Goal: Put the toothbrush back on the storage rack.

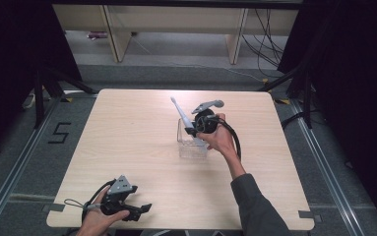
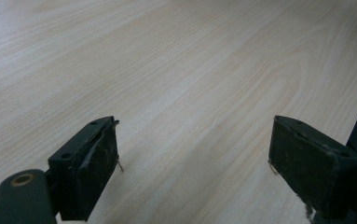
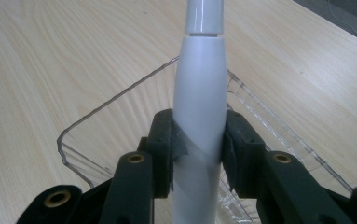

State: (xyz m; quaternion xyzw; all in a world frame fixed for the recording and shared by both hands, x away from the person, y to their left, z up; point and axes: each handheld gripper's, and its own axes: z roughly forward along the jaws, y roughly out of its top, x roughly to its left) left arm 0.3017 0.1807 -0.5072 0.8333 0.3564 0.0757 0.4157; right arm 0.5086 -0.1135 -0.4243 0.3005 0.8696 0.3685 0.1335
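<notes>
Right gripper (image 3: 198, 154) pinches the white toothbrush (image 3: 199, 107) over the clear box (image 3: 120, 100), seemingly tilted; left gripper (image 2: 195, 163) spread.

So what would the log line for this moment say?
right tool: shut on electric toothbrush | over clear container | left tool: open, idle above table
</notes>
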